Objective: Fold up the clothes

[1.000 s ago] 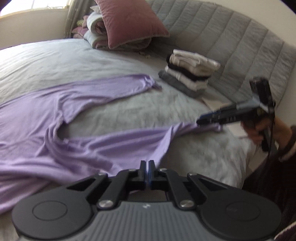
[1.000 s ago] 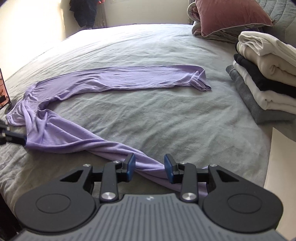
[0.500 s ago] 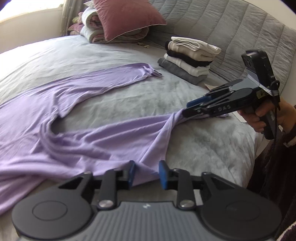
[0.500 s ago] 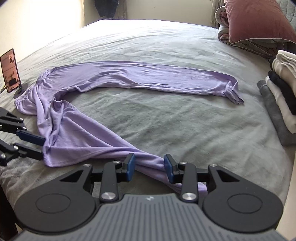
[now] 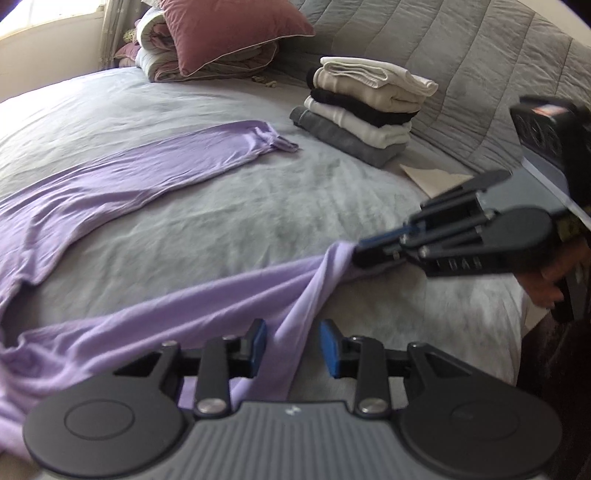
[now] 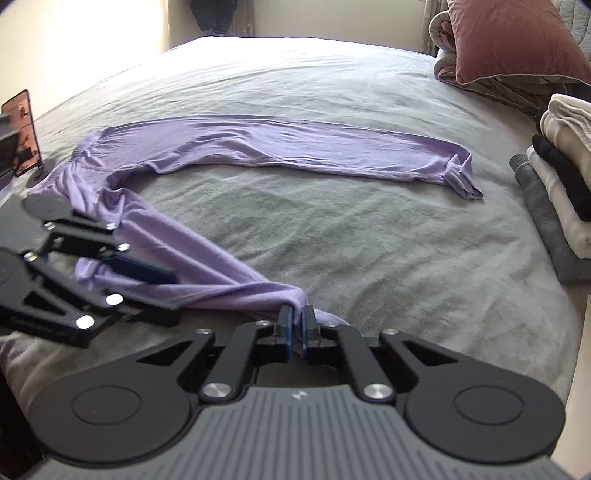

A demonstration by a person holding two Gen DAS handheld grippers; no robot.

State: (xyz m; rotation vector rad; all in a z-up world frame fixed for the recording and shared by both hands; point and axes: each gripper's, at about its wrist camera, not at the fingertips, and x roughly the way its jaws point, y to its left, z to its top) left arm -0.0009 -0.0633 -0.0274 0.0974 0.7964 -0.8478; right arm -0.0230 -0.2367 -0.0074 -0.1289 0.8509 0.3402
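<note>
A lavender garment (image 5: 147,177) with two long legs lies spread on the grey bed (image 5: 277,206). The far leg (image 6: 277,147) lies flat. The near leg (image 5: 221,302) is bunched and twisted toward the bed's front edge. My right gripper (image 6: 295,328) is shut on the end of that near leg, and the left wrist view shows its tip (image 5: 356,253) pinching the cloth. My left gripper (image 5: 293,345) stands open over the same leg, a strip of cloth running between its blue pads without being pressed. The right wrist view shows it (image 6: 175,295) at the left, over the cloth.
A stack of folded clothes (image 5: 365,114) sits near the quilted headboard (image 5: 461,74), with a maroon pillow (image 5: 229,29) on rolled bedding behind it. A tan sheet (image 5: 436,177) lies at the bed's right edge. A phone on a stand (image 6: 20,133) is at the far left.
My left gripper opened and slid right along the near leg toward the right gripper. The right gripper's jaws closed on the leg's end.
</note>
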